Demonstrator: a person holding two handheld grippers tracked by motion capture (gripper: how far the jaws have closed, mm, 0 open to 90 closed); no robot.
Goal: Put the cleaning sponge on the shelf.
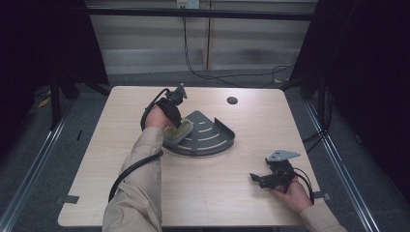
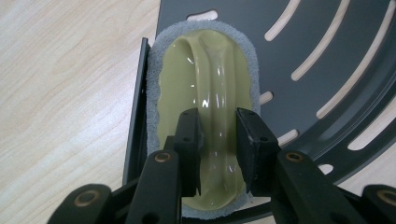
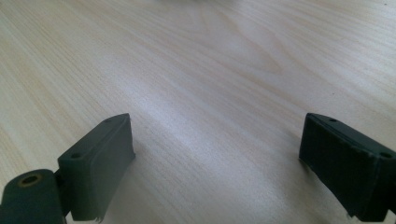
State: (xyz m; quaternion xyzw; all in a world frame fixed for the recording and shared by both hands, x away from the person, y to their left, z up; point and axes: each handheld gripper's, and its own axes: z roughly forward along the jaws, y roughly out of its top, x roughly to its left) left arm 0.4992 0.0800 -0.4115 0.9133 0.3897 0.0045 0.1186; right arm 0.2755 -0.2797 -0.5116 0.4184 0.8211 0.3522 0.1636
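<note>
Two grippers work over a pale wooden table (image 1: 203, 188). Farthest left in the high view, the left gripper (image 1: 180, 126) points down at a scrubbing pad (image 1: 178, 131), and its jaws are clamped on the pad's raised, glossy yellow-green handle (image 2: 215, 93). In the left gripper view the two black pads (image 2: 189, 135) press that ridge from either side, with the pad's grey fibrous rim (image 2: 154, 93) spreading out around and ahead of them. Directly under the gripper, the scrubbing pad rests on the near-left edge of a dark grey, fan-shaped slotted tray (image 1: 212, 137); the tray's slotted floor fans away to the gripper's right (its raised rim runs along the pad's left side in that view). Well apart to the right, the right gripper (image 1: 256, 179) lies low by the table's near edge, held in the person's right hand (image 1: 292, 193). Its jaws stand wide apart, nothing between them but bare wood grain, as the right gripper view shows.
</note>
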